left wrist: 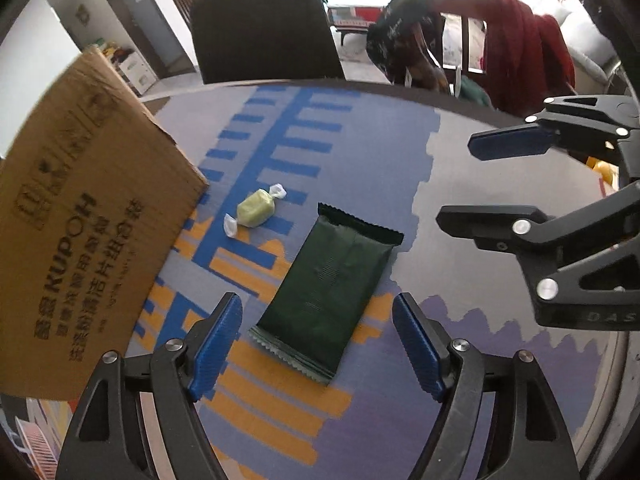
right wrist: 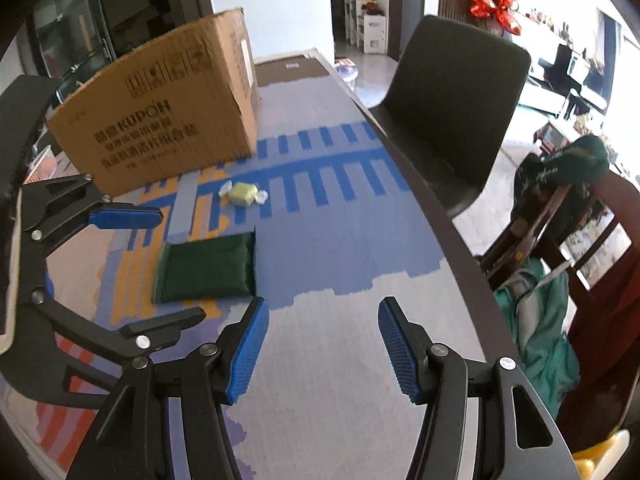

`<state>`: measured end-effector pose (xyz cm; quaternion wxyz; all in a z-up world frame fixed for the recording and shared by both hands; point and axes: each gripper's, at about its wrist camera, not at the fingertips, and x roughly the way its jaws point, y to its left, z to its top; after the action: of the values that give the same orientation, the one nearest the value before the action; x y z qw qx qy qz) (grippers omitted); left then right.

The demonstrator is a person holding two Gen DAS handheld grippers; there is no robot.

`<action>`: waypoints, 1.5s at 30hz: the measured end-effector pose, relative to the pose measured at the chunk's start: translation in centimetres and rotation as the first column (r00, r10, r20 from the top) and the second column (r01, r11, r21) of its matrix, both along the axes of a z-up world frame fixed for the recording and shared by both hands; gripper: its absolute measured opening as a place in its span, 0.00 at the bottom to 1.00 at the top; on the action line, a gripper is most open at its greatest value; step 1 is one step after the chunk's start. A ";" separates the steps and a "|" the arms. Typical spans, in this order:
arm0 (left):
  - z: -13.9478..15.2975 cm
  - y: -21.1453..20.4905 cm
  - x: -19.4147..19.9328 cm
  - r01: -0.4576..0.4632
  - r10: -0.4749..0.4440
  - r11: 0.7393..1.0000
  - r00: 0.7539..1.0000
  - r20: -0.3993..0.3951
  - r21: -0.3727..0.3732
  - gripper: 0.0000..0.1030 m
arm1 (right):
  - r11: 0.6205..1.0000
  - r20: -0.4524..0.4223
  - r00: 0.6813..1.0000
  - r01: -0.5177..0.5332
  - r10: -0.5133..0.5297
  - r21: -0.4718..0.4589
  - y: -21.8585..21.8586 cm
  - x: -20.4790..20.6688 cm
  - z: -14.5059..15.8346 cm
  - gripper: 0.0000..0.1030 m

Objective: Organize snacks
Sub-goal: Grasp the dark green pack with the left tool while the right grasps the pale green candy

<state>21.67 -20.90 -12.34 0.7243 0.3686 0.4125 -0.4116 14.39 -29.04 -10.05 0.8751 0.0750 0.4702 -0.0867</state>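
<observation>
A dark green snack packet (left wrist: pixel 330 294) lies flat on the patterned tablecloth; it also shows in the right wrist view (right wrist: pixel 208 266). A pale green wrapped candy (left wrist: pixel 256 212) lies beyond it, near the cardboard box (left wrist: pixel 80 208), and shows in the right wrist view (right wrist: pixel 242 193) in front of the box (right wrist: pixel 168 108). My left gripper (left wrist: pixel 318 346) is open and empty, just above the packet's near end. My right gripper (right wrist: pixel 320 346) is open and empty over bare cloth to the packet's right. Each gripper shows in the other's view, the right one (left wrist: pixel 472 182) and the left one (right wrist: pixel 182 264).
A black chair (left wrist: pixel 264 24) stands at the table's far edge (right wrist: pixel 436 204); it shows in the right wrist view (right wrist: pixel 452 104). A wooden chair draped with clothes (right wrist: pixel 560 248) stands to the right. The tablecloth (right wrist: pixel 344 240) covers the table.
</observation>
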 end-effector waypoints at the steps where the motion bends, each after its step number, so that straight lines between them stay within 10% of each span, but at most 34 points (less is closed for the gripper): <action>1: -0.1 0.0 0.1 0.001 -0.001 1.000 1.000 0.001 0.003 0.75 | 1.000 -0.006 1.000 0.004 -0.004 0.002 0.0 0.0 -0.2 0.56; 13: -0.7 -1.2 2.2 0.000 -0.001 1.000 0.998 -0.062 -0.012 0.75 | 1.000 -0.034 0.999 0.003 -0.003 -0.001 -0.2 0.6 -0.9 0.56; 21: -0.6 -0.7 2.8 -0.053 0.038 0.996 0.981 -0.192 -0.072 0.45 | 1.000 -0.038 0.999 0.021 -0.020 0.013 -0.8 0.9 -1.3 0.56; 28: -0.5 0.8 2.0 -0.182 0.163 0.978 0.971 -0.175 -0.103 0.43 | 1.000 -0.025 1.000 -0.007 0.007 0.007 -0.6 0.8 -1.3 0.56; 35: 1.0 3.2 0.9 -0.320 0.308 0.931 0.947 -0.094 -0.178 0.43 | 0.998 -0.008 0.998 -0.066 0.066 0.010 0.1 1.4 -1.1 0.56; 45: 2.9 6.3 2.4 -0.538 0.536 0.812 0.841 -0.075 -0.228 0.43 | 0.971 0.050 0.970 -0.239 0.238 0.016 1.2 5.0 0.2 0.56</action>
<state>24.08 -14.55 -9.39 0.8485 0.1452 0.4494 -0.2386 19.41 -27.81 -9.90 0.8894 0.0296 0.4554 0.0259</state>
